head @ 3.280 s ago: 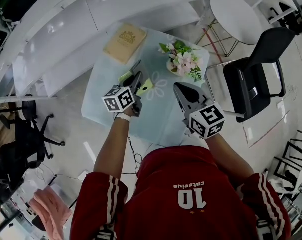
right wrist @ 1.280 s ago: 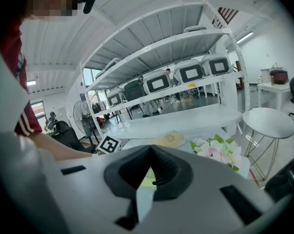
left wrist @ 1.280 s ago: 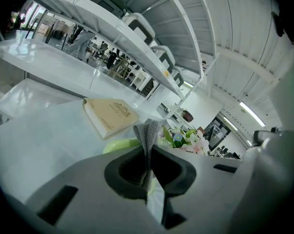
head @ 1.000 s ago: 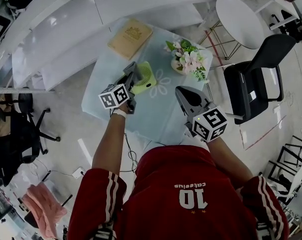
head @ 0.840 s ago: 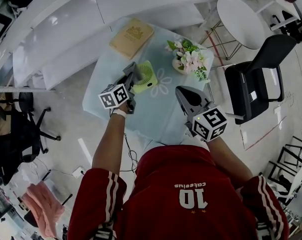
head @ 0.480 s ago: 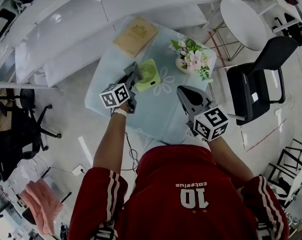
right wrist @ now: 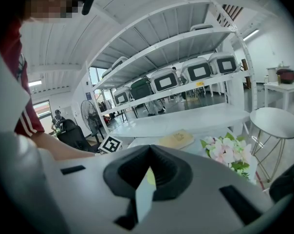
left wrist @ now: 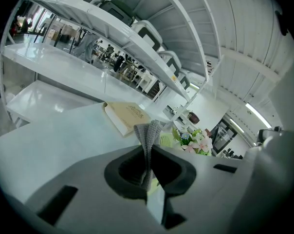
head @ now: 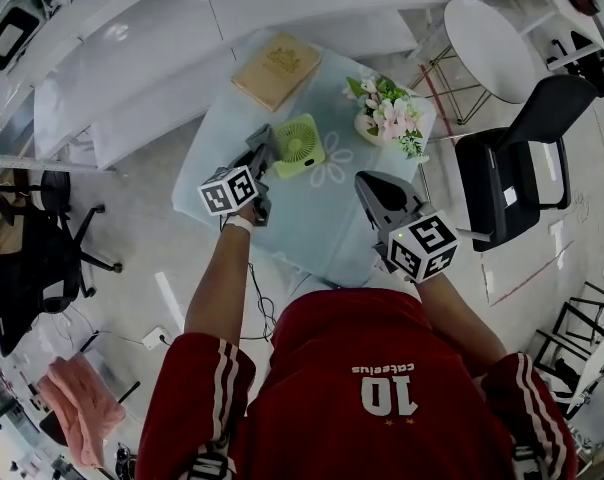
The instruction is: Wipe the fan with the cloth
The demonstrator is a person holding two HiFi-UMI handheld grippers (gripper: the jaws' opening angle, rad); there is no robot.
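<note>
Two grippers hover over the worktop [head: 312,223]. At lower right, the right gripper [head: 367,183] has its fingers closed on nothing. The left gripper [head: 265,140], fingers pinching the grey cloth [left wrist: 149,135], has slid off the green fan [head: 300,144], now uncovered just beside it at upper centre. One wiping pass looks finished.

Bright, even white light fills the room, glare sheens the shelves [head: 112,63] and table [head: 317,223], shadows lie soft, and both gripper views bulge fisheye with dark corners, the cloth [left wrist: 150,130] pinched in the left gripper [left wrist: 150,149] slightly blurred.
</note>
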